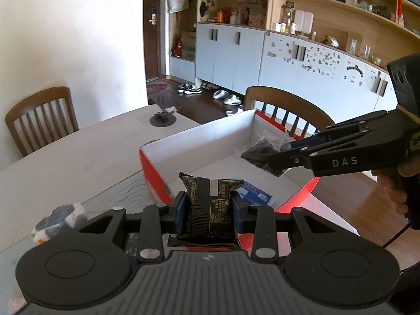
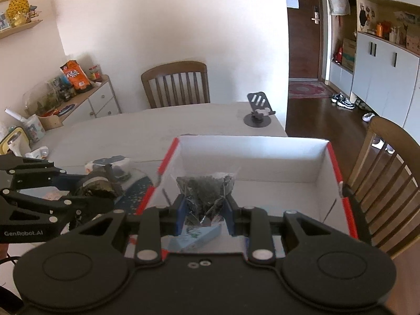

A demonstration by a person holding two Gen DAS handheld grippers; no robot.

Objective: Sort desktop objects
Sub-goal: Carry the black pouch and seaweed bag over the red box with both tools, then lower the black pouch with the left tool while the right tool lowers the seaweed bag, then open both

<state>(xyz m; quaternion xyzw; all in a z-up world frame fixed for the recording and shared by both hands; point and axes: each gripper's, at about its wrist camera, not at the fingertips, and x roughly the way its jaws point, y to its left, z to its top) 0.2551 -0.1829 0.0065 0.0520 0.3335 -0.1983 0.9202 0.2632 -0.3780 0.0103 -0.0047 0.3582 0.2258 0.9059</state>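
Note:
My left gripper [image 1: 209,204] is shut on a black snack packet with gold print [image 1: 210,210], held just above the near rim of a red box with a white inside [image 1: 199,141]. My right gripper [image 2: 203,207] is shut on a clear bag of dark bits [image 2: 206,191], hanging over the inside of the box [image 2: 252,157]. In the left wrist view the right gripper [image 1: 282,149] comes in from the right with the bag [image 1: 262,155] over the box. A blue packet [image 1: 256,194] lies on the box floor. The left gripper [image 2: 110,186] shows at the left in the right wrist view.
A small white and dark packet [image 1: 61,220] lies on the table left of the box. A black phone stand [image 2: 258,115] sits at the table's far corner. Wooden chairs [image 2: 176,84] stand at the far side and to the right [image 2: 388,183]. Clutter sits at the table's left end [image 2: 29,136].

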